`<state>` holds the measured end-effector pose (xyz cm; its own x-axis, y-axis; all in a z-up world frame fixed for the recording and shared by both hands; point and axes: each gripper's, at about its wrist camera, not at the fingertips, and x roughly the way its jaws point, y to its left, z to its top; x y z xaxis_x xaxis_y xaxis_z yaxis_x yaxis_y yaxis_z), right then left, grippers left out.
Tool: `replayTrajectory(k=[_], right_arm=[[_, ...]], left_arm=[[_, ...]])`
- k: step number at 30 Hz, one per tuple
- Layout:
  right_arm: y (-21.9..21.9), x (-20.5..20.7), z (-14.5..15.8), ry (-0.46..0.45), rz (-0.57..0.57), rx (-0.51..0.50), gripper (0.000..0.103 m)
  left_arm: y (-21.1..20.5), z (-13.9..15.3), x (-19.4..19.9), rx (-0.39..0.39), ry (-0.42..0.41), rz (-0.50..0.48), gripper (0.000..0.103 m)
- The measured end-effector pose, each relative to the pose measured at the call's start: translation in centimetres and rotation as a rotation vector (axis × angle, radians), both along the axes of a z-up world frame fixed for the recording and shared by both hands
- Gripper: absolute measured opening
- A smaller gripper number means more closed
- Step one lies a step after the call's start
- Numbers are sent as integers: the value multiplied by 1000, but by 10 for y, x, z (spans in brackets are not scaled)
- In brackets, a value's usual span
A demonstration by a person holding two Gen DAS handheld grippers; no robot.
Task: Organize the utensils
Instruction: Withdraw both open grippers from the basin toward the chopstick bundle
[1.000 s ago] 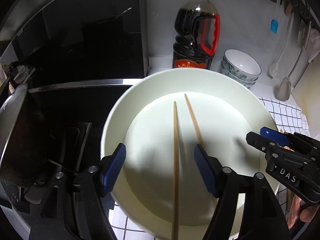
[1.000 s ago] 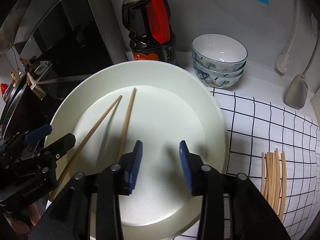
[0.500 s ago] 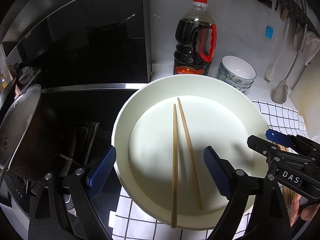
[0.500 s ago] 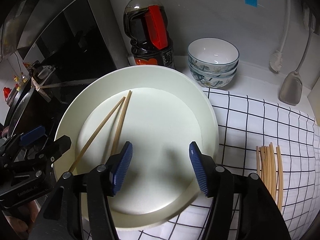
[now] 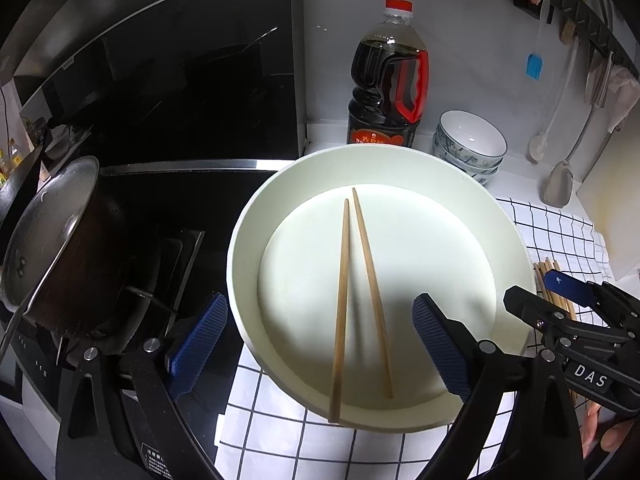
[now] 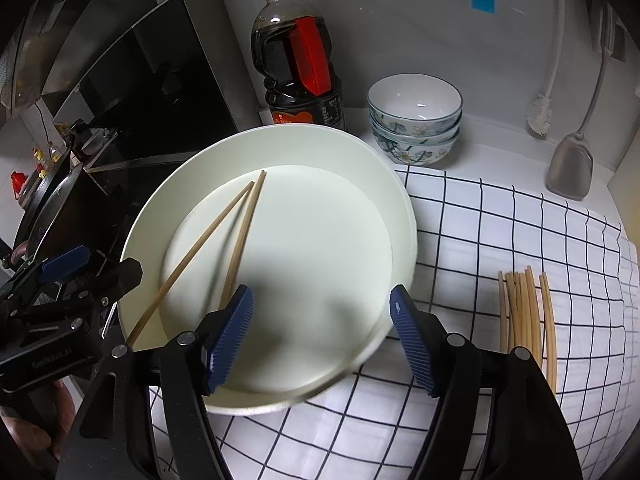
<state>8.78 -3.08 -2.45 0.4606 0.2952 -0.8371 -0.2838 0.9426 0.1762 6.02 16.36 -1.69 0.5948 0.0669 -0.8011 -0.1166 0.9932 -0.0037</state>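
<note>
**Both jaws opening over the plate**

My left gripper (image 5: 320,344) and right gripper (image 6: 320,338) are spreading apart, gripping nothing. Two chopsticks (image 5: 348,280) lie loose in the white plate (image 5: 504,232) at the checked cloth's (image 6: 520,232) stove-side edge; more chopsticks (image 6: 524,316) rest toward its other side.

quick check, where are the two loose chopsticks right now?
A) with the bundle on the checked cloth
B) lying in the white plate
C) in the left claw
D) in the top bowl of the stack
B: the two chopsticks lie in the white plate, tips close together at the far end, one end overhanging the near rim; neither claw grips them.
</note>
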Motion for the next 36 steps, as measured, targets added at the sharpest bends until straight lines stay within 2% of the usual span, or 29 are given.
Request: replayTrajectory(k=[15,27,36], right_arm=[[-27,-26,10,-13,-6,5,74],[-71,-49,10,-7,-43,2,74],[-111,-63,13,-13,-87,14,74]], left_arm=[[-24,8,-18,0,6,-4,94],[-63,15,-30,-13,-10,-41,95],[-97,16,-44,5,-5,-76,95]])
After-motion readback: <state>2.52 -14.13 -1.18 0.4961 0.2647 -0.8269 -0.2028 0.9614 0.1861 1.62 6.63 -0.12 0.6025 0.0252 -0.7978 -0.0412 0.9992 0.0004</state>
